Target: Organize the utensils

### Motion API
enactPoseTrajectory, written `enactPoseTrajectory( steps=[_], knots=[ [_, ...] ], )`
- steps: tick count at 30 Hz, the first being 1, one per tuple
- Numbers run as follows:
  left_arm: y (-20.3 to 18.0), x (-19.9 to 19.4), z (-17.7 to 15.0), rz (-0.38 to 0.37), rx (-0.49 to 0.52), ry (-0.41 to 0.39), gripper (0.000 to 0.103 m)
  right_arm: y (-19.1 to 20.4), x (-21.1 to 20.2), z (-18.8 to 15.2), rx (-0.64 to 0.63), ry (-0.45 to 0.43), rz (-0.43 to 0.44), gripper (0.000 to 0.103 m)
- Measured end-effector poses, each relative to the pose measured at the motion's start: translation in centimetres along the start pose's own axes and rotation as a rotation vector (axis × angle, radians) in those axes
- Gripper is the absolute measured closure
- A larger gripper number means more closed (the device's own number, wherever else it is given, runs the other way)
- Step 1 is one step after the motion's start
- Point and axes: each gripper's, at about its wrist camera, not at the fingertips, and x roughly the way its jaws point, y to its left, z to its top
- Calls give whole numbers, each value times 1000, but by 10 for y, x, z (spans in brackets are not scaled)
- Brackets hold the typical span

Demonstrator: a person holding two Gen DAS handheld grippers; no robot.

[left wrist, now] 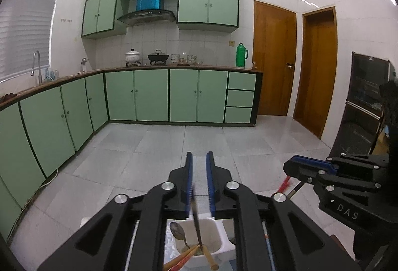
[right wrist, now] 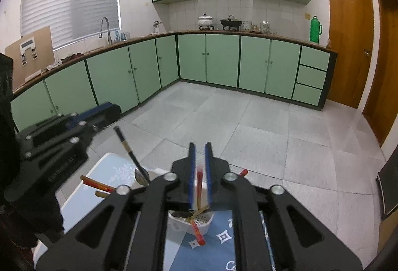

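Note:
A white utensil holder [left wrist: 219,238] stands on a table below my left gripper [left wrist: 199,159]. It holds a metal spoon [left wrist: 177,230], a dark chopstick [left wrist: 196,218] and orange chopsticks [left wrist: 184,256]. The left gripper is open and empty above it; the dark chopstick leans by its left finger. My right gripper [right wrist: 200,149] is open above another compartment of the holder [right wrist: 201,226], with red chopsticks [right wrist: 199,184] standing between its fingers, not clamped. The left gripper shows at the left of the right wrist view [right wrist: 74,121]. The right gripper shows in the left wrist view [left wrist: 311,166].
The table carries a blue patterned cloth [right wrist: 219,246]. Green kitchen cabinets [left wrist: 149,94] line the back and left walls. Wooden doors [left wrist: 273,62] are at the right. A dark glass-fronted cabinet [left wrist: 360,101] stands at the far right. Grey tile floor [left wrist: 174,146] lies beyond the table.

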Motion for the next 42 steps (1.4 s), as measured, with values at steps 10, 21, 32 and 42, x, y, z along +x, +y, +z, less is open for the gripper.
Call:
enactPoseTrajectory(
  steps=[10,21,32,42],
  knots=[
    [4,-73,13,5,-29,-78,53,-17,-78,-6,38,-122,-73,57],
    [-7,-146,-46,25,-51,-20,24,-16,-153,-83,118,-133,-89,13],
    [-26,-193,-110,65,-35,92,13,22,-187,-159,119,-53,-80,9],
    [-32,-231,-123,79,-42,87,9,57,-215,-175,65,-58,-16,8]
  ],
)
